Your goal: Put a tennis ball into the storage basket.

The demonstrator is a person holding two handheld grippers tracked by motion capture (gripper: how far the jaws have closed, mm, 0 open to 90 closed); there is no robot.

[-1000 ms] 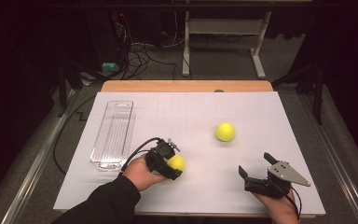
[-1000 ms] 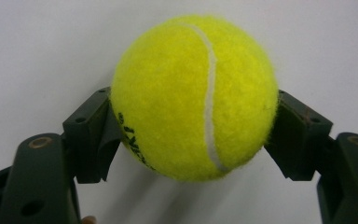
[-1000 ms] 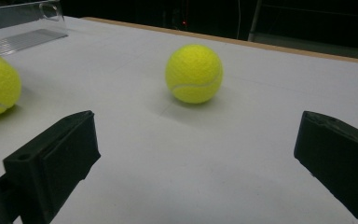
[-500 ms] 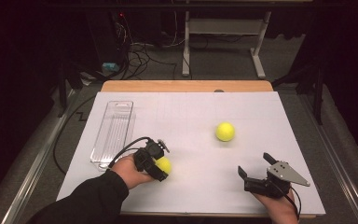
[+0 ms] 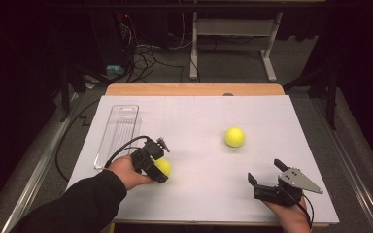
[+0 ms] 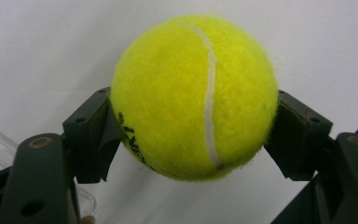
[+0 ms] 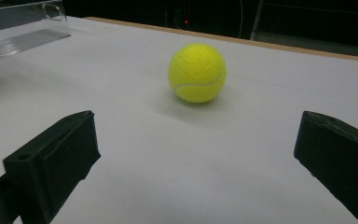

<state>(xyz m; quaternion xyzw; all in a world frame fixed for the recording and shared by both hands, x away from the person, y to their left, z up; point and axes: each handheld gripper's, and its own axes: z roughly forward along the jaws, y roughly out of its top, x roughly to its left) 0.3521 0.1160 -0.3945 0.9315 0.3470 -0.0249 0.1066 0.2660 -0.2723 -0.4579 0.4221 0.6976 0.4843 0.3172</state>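
Left tool (image 5: 161, 168) carries clamped tennis ball (image 6: 193, 95) nearer the clear tray (image 5: 119, 133).
Fuzzy yellow, white-seamed; right tool (image 5: 267, 177) gapes, empty.

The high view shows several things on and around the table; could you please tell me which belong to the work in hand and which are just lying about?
In the job:
- fuzzy yellow tennis ball clamped in the left hand-held gripper
- second yellow tennis ball, lying free before the open right hand-held gripper
- clear plastic oblong tray, probably

Lying about:
- tangled cables on the floor
- white metal stand behind the table
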